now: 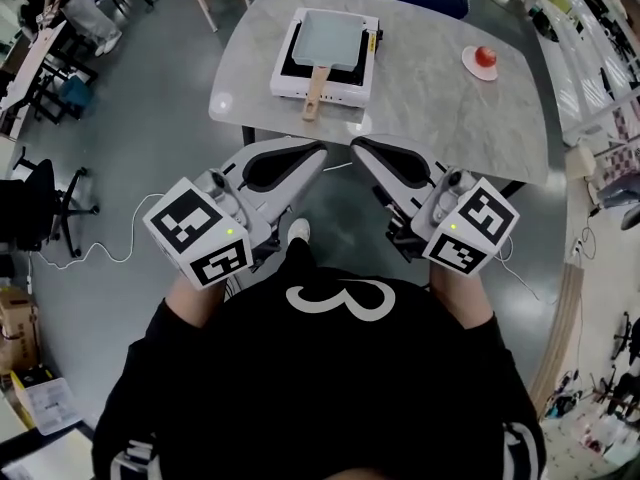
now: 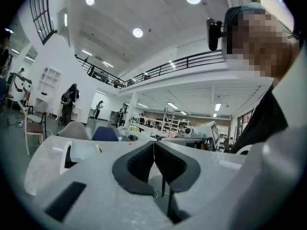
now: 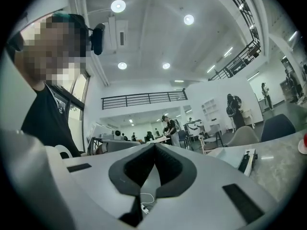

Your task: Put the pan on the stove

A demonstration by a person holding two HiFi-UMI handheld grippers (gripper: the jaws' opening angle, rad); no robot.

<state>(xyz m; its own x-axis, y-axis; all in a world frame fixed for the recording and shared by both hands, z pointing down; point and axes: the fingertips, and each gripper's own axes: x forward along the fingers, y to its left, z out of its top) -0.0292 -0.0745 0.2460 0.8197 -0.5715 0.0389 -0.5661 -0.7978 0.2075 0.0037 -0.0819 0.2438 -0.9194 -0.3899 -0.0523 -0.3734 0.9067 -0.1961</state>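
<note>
Head view looks down; all share the stove [image 1: 346,95].

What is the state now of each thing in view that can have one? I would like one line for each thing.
pan: sits on the stove, wooden handle toward the person.
stove: on the table, carrying the pan.
red fruit: rests on the small plate.
left gripper: shut, empty, short of the table.
right gripper: shut, empty, short of the table.

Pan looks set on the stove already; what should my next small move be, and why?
Probably just rest both grippers: the pan sits on the stove, handle toward you, and the left gripper and right gripper are both shut, empty and short of the table.
</note>
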